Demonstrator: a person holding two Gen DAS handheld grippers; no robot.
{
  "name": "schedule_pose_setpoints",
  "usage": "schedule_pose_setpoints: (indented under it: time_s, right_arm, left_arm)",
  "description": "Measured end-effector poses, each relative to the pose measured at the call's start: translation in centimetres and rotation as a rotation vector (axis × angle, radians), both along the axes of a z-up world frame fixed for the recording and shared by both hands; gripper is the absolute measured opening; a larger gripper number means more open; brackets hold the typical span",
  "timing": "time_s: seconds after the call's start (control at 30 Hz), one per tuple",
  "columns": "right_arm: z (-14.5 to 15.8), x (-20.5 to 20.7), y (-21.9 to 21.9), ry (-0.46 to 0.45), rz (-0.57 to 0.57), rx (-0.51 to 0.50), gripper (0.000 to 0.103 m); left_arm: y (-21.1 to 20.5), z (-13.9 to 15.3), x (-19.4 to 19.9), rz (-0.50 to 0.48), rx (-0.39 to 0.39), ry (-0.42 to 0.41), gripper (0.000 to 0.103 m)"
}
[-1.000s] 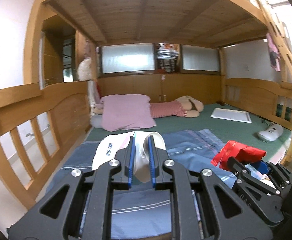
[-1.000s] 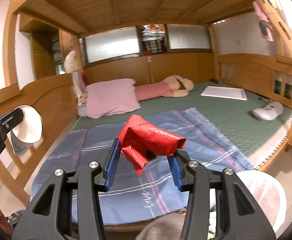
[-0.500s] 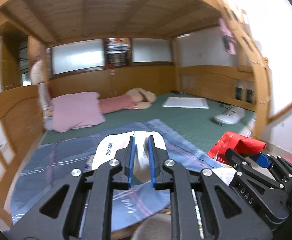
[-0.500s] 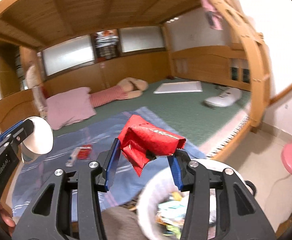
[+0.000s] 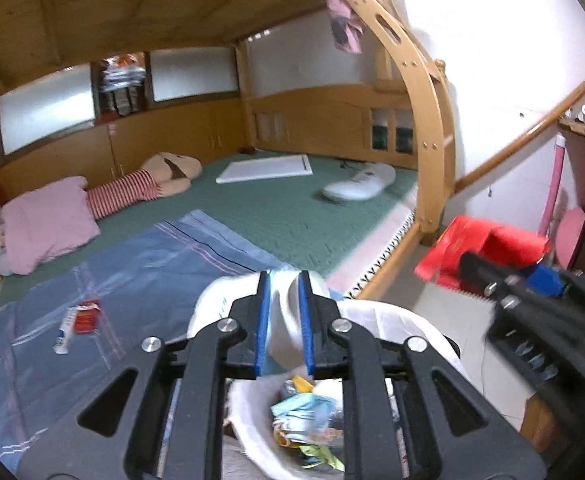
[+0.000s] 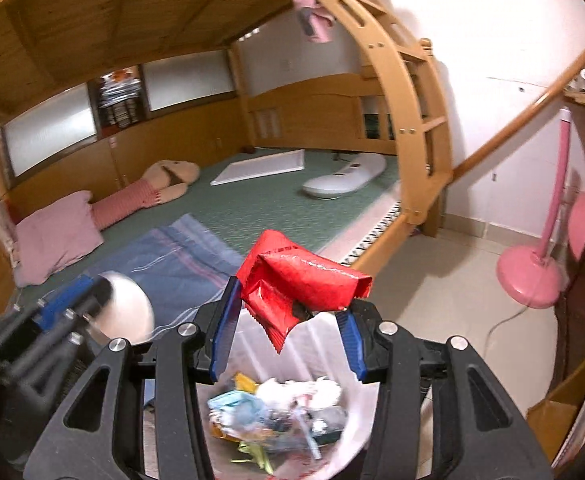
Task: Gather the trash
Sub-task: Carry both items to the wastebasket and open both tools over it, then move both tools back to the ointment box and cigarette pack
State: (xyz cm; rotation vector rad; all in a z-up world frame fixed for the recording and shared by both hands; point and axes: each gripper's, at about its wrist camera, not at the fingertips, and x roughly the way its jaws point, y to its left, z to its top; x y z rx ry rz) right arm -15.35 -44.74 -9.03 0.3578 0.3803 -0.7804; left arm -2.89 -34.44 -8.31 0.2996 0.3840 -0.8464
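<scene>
brightness: room evenly lit, warm cast on the wooden bunk frame (image 5: 428,128)
glare: white wall (image 5: 492,40) at upper right is washed out in both views
dim: underside of the upper bunk, dark toward the top left corner
shadows: soft, falling on the wall behind the frame
blur: right gripper (image 5: 532,292) is smeared in the left view; left gripper (image 6: 80,300) is smeared in the right view; trash in the bin (image 6: 332,344) is soft
distortion: strong fisheye, straight rails bow, black corners

No legible text anywhere: print on the white cup (image 5: 216,304), red wrapper (image 6: 300,280) and small packet (image 5: 78,322) on the near-left blanket too blurred.
</scene>
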Motion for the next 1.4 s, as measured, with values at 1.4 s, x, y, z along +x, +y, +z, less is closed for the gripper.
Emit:
schedule_pose_setpoints:
  time_s: [1.4]
  right_arm:
    - [-1.6, 8.4, 1.2, 0.107, 0.094, -0.001, 0.082]
  left_arm:
    - [8.9, 1.5, 9.7, 0.273, -0.086, 0.055, 0.065]
